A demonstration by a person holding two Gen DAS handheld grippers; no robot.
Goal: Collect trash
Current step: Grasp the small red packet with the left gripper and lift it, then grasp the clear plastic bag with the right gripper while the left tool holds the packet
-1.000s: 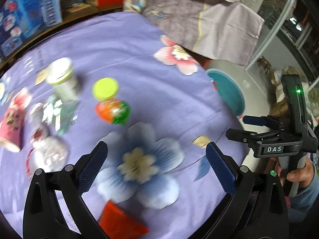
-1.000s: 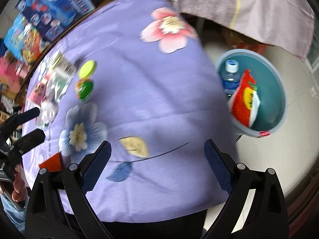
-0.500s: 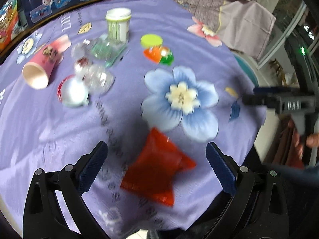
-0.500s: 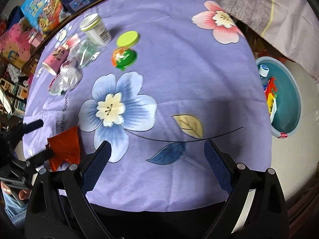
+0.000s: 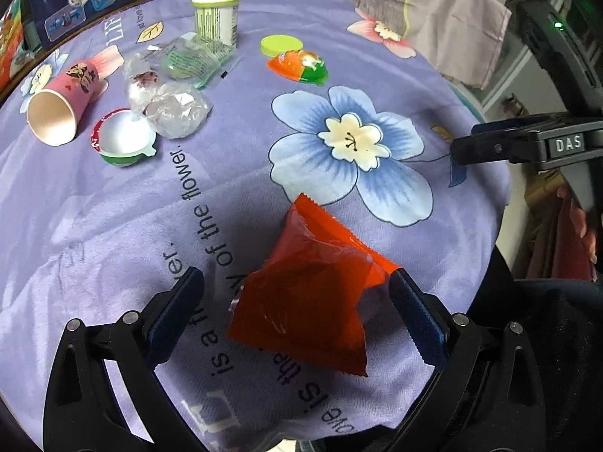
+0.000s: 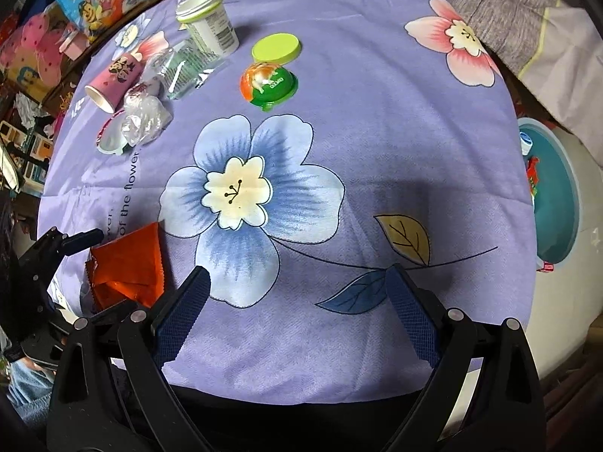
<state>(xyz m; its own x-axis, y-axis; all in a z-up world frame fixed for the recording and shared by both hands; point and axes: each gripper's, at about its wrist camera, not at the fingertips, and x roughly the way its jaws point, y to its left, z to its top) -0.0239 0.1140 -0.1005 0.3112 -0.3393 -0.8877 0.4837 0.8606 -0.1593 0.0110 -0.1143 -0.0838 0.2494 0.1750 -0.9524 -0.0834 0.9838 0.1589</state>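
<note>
An orange-red snack wrapper point(image 5: 312, 290) lies on the purple flowered tablecloth point(image 5: 113, 207) near its front edge. My left gripper point(image 5: 297, 312) is open, its jaws standing on either side of the wrapper; it also shows in the right wrist view point(image 6: 83, 275). My right gripper point(image 6: 297, 309) is open and empty above the cloth's front edge; it shows in the left wrist view point(image 5: 490, 143) at the right. The wrapper shows in the right wrist view point(image 6: 128, 267). A teal bin point(image 6: 554, 196) with a bottle and a red wrapper stands on the floor to the right.
Further trash lies at the far side: a pink paper cup point(image 5: 64, 105), a white tub point(image 5: 216, 15), a yellow-green lid point(image 5: 280, 45), an orange-green jelly cup point(image 5: 301, 67), crumpled clear plastic point(image 5: 177, 109), a small white cup point(image 5: 124, 139). Boxes stand behind the table.
My left gripper has swung back and come down over the orange-red wrapper, which now lies between its jaws. My right gripper has moved from over the bin back over the table.
</note>
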